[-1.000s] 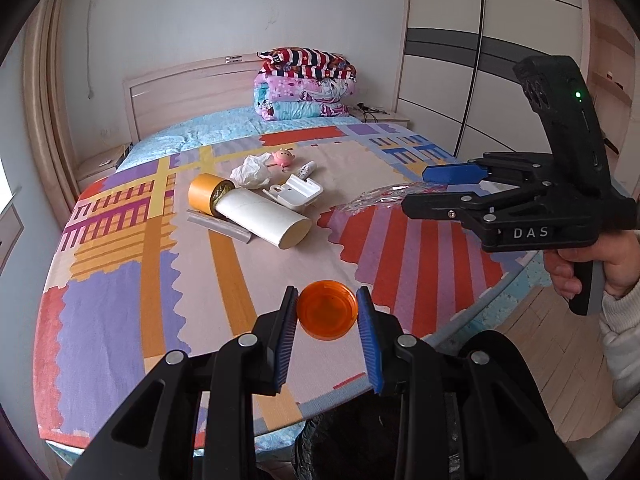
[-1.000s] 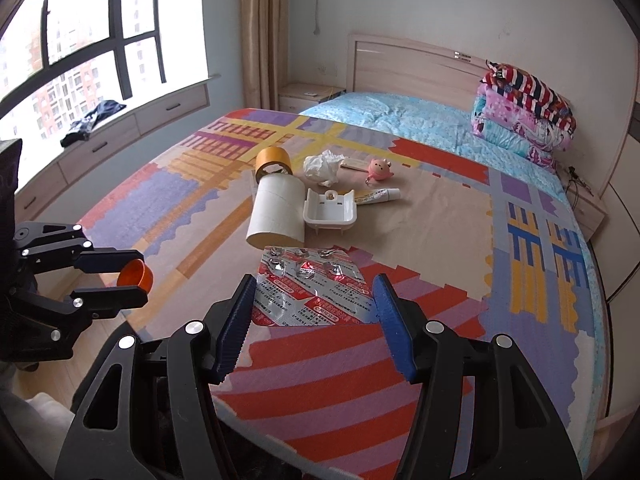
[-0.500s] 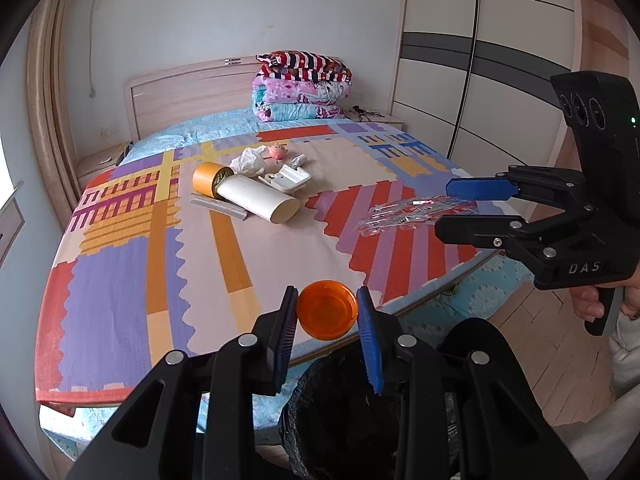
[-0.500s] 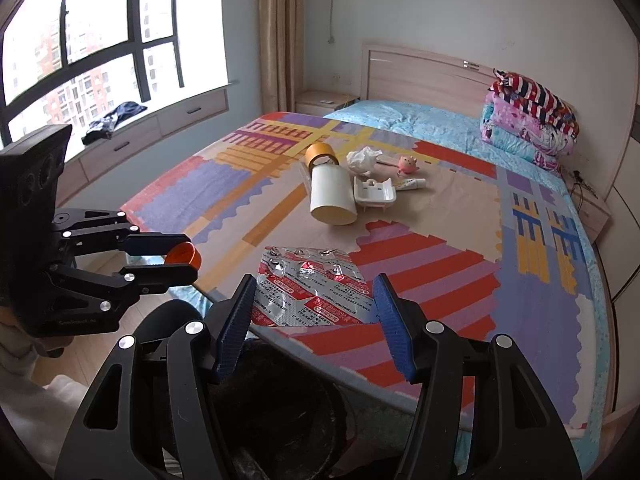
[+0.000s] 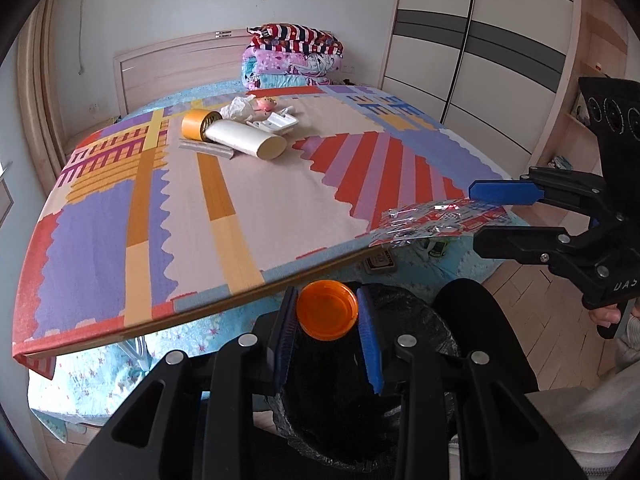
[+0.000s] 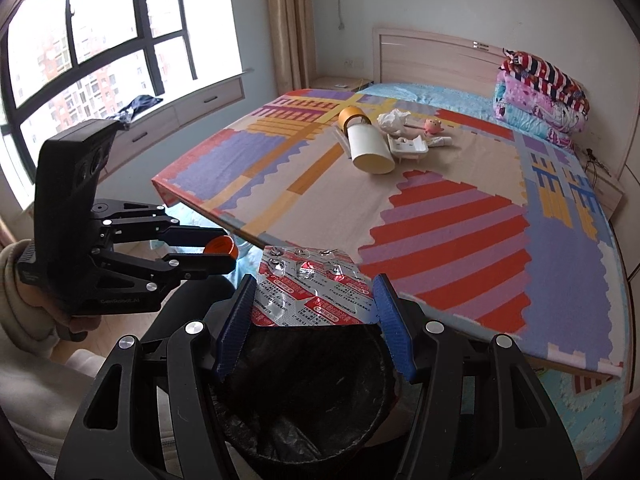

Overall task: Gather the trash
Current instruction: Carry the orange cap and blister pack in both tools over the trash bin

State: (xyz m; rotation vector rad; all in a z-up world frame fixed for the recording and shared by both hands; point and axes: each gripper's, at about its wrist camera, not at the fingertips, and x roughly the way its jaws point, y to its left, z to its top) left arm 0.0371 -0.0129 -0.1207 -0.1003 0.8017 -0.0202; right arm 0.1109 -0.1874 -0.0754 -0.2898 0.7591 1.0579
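The bed [image 5: 120,216] with its colourful mat fills the view ahead of me, and at 12 o'clock on it lie a white tube [image 5: 248,140], a tape roll [image 5: 196,123] and a crumpled tissue [image 5: 237,110]. Below my grippers, at 6 o'clock, stands the black bin [image 6: 304,404]. My right gripper [image 6: 314,326] is closed on a red and silver blister pack [image 6: 312,296], above the bin's rim. My left gripper [image 5: 327,326] clamps an orange cap [image 5: 327,314], also above the bin.

Glossy orange plastic cap [image 5: 327,310]; shiny crinkled foil blister pack [image 6: 316,294]; bin liner [image 6: 304,412] probably thin plastic.
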